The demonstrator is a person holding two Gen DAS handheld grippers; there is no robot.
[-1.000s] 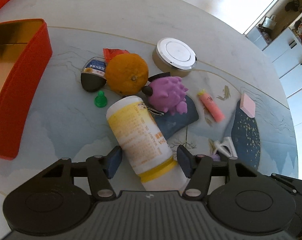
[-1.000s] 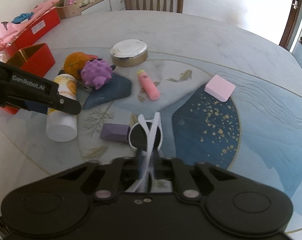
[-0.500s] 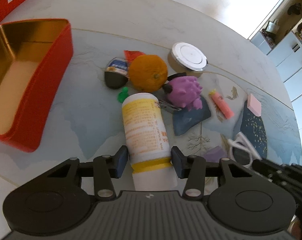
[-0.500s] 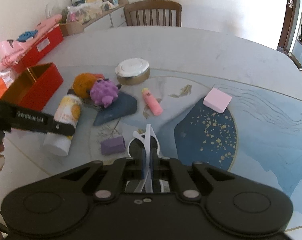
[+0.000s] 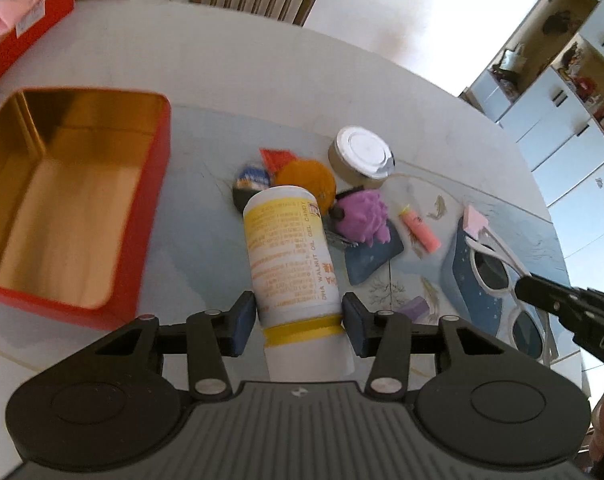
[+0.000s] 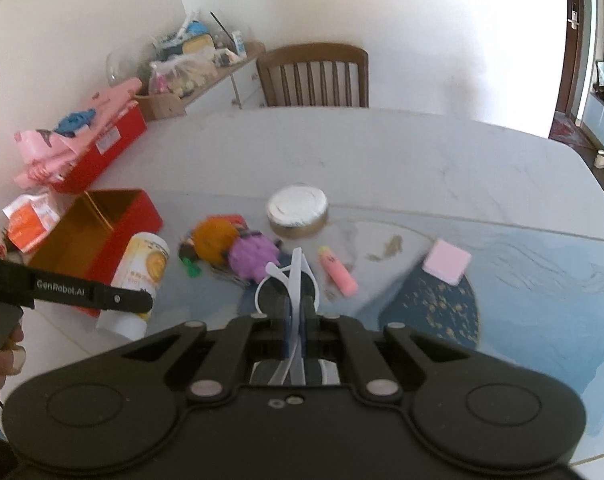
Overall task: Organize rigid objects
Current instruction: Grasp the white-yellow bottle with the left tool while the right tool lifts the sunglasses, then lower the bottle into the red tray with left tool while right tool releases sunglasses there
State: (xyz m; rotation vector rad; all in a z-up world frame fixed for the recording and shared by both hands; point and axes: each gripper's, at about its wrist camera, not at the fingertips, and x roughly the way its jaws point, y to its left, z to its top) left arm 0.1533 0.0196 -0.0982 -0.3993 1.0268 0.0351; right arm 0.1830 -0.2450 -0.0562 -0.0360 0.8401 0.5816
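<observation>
Left gripper (image 5: 299, 316): clamps bottle (image 5: 291, 264), now lifted.
Right gripper (image 6: 295, 322): pinches raised sunglasses (image 6: 289, 284).
Next: tin (image 5: 159, 168).

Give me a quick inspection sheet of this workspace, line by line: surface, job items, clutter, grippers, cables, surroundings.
Surface: round marble-look table with a blue painted pattern.
Job's things: white and yellow supplement bottle; white sunglasses; open red tin, nothing seen inside.
Clutter: orange, purple spiky toy, round silver-lidded tin, pink tube, pink block, small purple block, green piece.
Grippers: left gripper shut on the bottle; right gripper shut on the sunglasses.
Cables: nothing seen.
Surroundings: wooden chair, second red box with pink packets, sideboard clutter, white cabinets.
</observation>
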